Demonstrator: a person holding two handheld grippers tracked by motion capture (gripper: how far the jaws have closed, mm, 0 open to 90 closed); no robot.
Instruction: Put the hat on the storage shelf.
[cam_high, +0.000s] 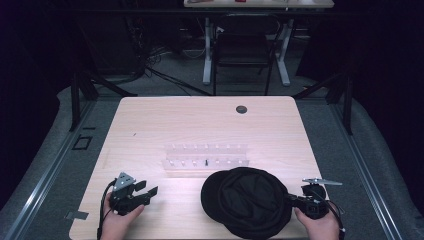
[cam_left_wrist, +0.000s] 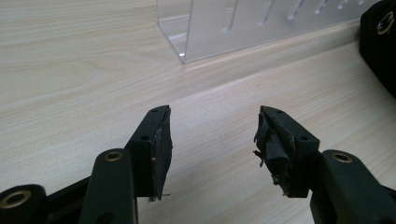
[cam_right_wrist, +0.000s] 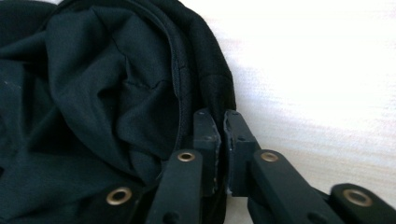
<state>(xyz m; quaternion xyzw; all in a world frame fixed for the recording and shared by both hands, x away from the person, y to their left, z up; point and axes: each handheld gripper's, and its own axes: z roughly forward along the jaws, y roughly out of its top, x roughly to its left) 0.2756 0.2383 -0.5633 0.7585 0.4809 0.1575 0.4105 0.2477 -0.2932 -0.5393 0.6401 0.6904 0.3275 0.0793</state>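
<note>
Black fabric cap (cam_high: 247, 200), crumpled, lining upward, on the table's near edge, right of centre

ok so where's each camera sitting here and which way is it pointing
High view: fixed above the person's side, looking forward and down on the table; both hands enter at the bottom, left gripper and right gripper.
Left gripper view: rides the left gripper, looking along its open jaws over bare wood toward the clear rack.
Right gripper view: rides the right gripper, jaws pinched on the rim of the black cap.
Shared: cap and rack appear in the high view and the left gripper view.
</note>
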